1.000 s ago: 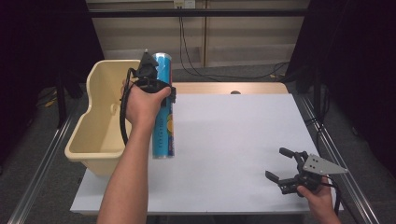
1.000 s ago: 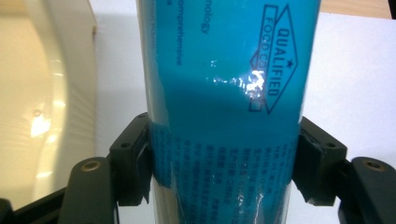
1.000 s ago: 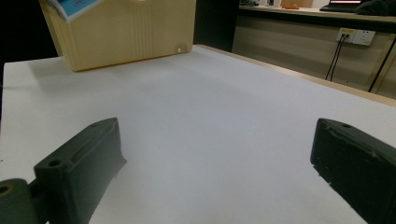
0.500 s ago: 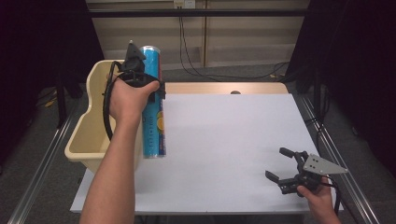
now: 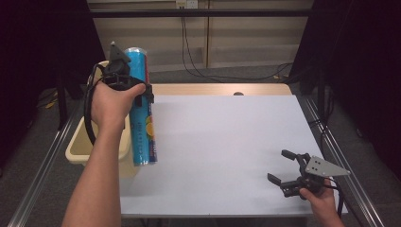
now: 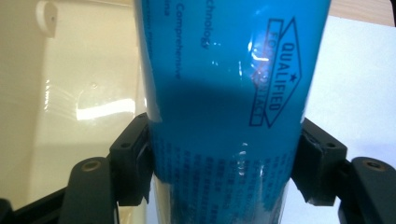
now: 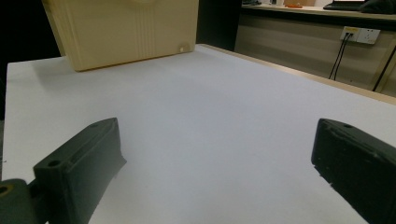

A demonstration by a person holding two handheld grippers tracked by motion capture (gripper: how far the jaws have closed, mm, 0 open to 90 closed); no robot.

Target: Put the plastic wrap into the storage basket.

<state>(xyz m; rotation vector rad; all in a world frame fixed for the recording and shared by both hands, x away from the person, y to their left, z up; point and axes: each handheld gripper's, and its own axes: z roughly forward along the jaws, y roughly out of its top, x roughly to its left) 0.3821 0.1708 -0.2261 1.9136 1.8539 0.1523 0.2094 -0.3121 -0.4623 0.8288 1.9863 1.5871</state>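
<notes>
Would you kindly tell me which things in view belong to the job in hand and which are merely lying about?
Part of the job:
- blue tube, clamped in the left claw
- cream bin, beside the tube
- left hand

Lying about:
- right claw, open and holding nothing, over the white table
- wall cables behind the table

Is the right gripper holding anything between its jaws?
No, in the right gripper view the right gripper has its jaws spread wide with only the bare white table between them.
</notes>
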